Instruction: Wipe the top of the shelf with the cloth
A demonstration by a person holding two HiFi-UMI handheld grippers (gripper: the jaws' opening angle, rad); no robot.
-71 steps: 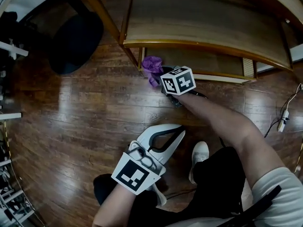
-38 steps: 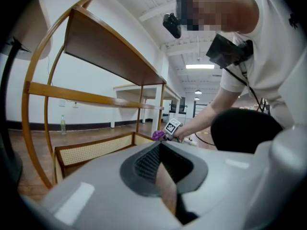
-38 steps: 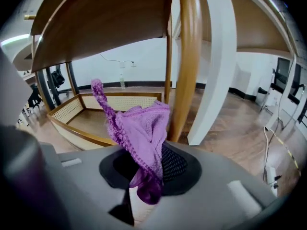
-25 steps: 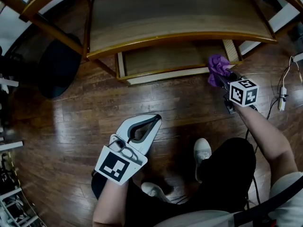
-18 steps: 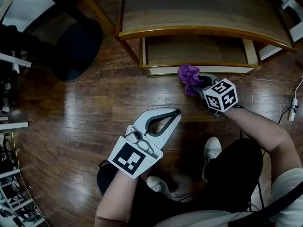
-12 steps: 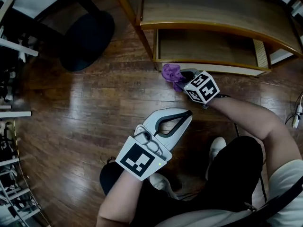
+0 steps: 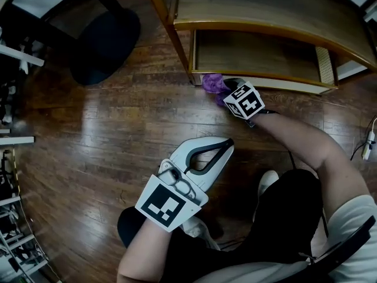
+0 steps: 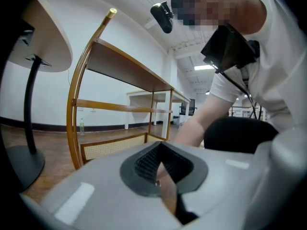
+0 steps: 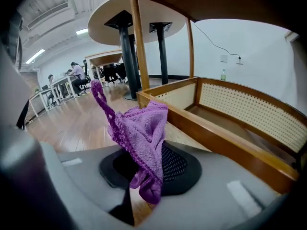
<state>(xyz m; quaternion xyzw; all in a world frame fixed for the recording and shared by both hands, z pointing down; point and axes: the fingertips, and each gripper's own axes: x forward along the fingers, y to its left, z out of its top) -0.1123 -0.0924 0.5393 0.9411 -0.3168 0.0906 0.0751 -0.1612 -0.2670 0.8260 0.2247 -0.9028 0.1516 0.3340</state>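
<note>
Head cam sits high and looks steeply down on the wood floor (image 7: 118,128), the shelf (image 7: 265,5) and both arms. Left cam rides behind the left claw (image 7: 225,142), low, aimed along its jaws and tilted up. From there the shelf frame is ahead-left of that claw and the person's torso is close on its right. Right cam rides behind the right claw (image 9: 152,152), v. close to the cloth (image 9: 141,123) in its jaws, w/ the shelf's bottom tier just ahead-right. All 3 views share the shelf.

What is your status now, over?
Right hand-held gripper shut on purple cloth, at shelf's bottom front rail. Left hand-held gripper shut, empty, over floor. Shelf top bare, nothing blocking.
</note>
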